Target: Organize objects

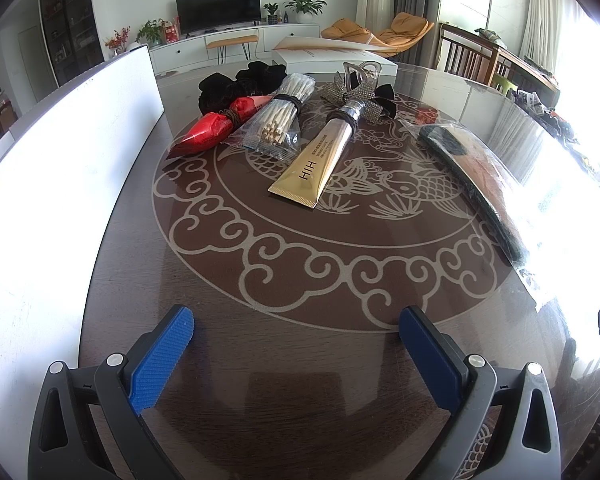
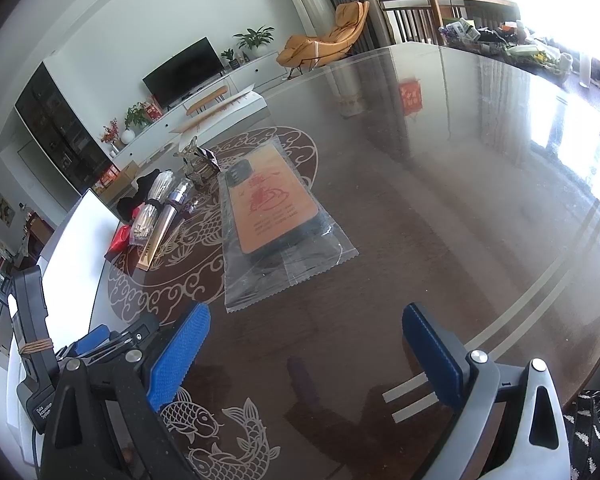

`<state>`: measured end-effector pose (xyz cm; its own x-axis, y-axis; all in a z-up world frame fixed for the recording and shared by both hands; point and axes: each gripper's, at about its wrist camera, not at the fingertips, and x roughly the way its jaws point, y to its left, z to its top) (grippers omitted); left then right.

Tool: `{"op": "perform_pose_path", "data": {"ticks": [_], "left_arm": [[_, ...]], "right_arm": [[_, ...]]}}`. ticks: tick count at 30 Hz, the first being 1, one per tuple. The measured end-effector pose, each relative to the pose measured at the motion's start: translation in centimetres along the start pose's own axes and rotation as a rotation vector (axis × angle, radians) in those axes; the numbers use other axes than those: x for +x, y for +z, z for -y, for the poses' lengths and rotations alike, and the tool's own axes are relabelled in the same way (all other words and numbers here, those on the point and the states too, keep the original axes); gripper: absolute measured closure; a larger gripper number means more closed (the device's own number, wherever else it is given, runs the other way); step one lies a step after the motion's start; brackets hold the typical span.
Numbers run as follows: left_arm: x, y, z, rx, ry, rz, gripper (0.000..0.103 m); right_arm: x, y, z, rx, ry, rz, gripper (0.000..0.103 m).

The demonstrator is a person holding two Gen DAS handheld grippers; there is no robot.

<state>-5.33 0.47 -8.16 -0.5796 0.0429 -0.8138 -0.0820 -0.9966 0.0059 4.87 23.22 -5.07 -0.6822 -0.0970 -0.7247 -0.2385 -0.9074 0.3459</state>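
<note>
Both the left gripper (image 1: 296, 344) and the right gripper (image 2: 306, 344) hover with jaws wide apart, holding nothing. On the dark table (image 1: 308, 368) lie a gold tube (image 1: 316, 160), a stick bundle (image 1: 278, 118), a red packet (image 1: 216, 128) and a bagged comb (image 2: 278, 216).

Right gripper (image 2: 306, 322) – jaws wide apart, nothing between them, above the table's (image 2: 440, 200) near edge. Bagged phone case (image 2: 274, 216) lies flat mid-table, just ahead. Gold tube (image 2: 162, 226), bagged sticks (image 2: 148, 216), red packet (image 2: 120, 238) clustered toward left edge, beside white box (image 2: 80, 248)
</note>
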Motion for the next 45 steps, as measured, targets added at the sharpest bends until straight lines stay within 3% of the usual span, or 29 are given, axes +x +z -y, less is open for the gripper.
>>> {"op": "perform_pose_path", "data": {"ticks": [15, 22, 25, 26, 28, 34, 37, 39, 45], "left_arm": [[0.0, 0.1, 0.0, 0.012, -0.014, -0.01, 0.0], [0.3, 0.7, 0.0, 0.039, -0.03, -0.094, 0.0], [0.6, 1.3, 0.0, 0.041, -0.038, -0.179, 0.0], [0.4, 1.7, -0.1, 0.026, -0.073, -0.182, 0.0], [-0.9, 3.0, -0.3, 0.007, -0.135, -0.115, 0.0], [-0.5, 9.8, 1.7, 0.058, -0.143, -0.031, 0.0], [2.7, 12.3, 3.3, 0.137, -0.118, -0.049, 0.0], [4.8, 13.5, 4.2, 0.183, -0.112, -0.079, 0.016], [8.3, 15.0, 5.1, 0.187, -0.154, -0.12, 0.016]], "right_arm": [[0.3, -0.1, 0.0, 0.009, 0.009, -0.017, 0.005], [0.3, -0.1, 0.1, 0.014, 0.015, -0.019, 0.005], [0.3, 0.0, 0.2, 0.017, 0.017, -0.018, 0.005], [0.3, 0.0, 0.2, 0.018, 0.018, -0.017, 0.005], [0.3, 0.0, 0.2, 0.023, 0.023, -0.016, 0.005], [0.5, 0.0, 0.1, 0.019, 0.03, -0.026, 0.005], [0.4, -0.1, 0.1, 0.021, 0.027, -0.02, 0.005], [0.3, -0.1, 0.2, 0.024, 0.025, -0.016, 0.005], [0.2, 0.0, 0.3, 0.027, 0.024, -0.013, 0.005]]}}
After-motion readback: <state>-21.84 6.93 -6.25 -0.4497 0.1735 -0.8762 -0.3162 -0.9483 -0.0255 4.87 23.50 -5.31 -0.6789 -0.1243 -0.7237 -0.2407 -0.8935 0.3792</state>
